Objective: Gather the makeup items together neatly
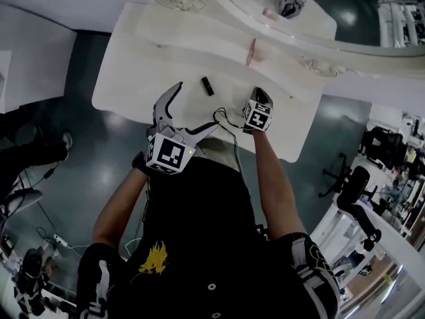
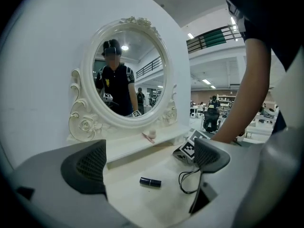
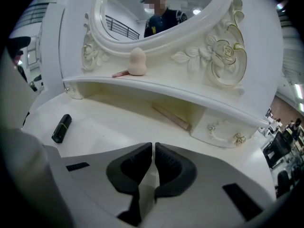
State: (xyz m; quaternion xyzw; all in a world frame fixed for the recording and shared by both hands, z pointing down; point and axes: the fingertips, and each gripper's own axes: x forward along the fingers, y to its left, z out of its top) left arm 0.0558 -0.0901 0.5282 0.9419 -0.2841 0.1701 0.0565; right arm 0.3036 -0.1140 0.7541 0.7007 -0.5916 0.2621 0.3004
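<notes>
A black lipstick (image 1: 208,86) lies on the white dressing table (image 1: 139,58). In the left gripper view the lipstick (image 2: 150,182) rests on the tabletop just beyond my left gripper (image 2: 149,161), which stands open around nothing. My right gripper (image 3: 154,152) is shut with nothing between its pads, low over the table's front right. The lipstick (image 3: 61,128) lies to its left. On the shelf under the mirror a beige sponge (image 3: 137,61) stands by a pink stick (image 3: 121,73). A pale stick (image 3: 172,117) lies under that shelf.
An oval mirror (image 2: 128,75) with a carved white frame rises behind the shelf. A thin black cable (image 2: 187,179) loops over the table near the right gripper's marker cube (image 2: 189,148). A small drawer with gold knobs (image 3: 239,138) sits at the right. The table's front edge (image 1: 199,135) is close to the person's body.
</notes>
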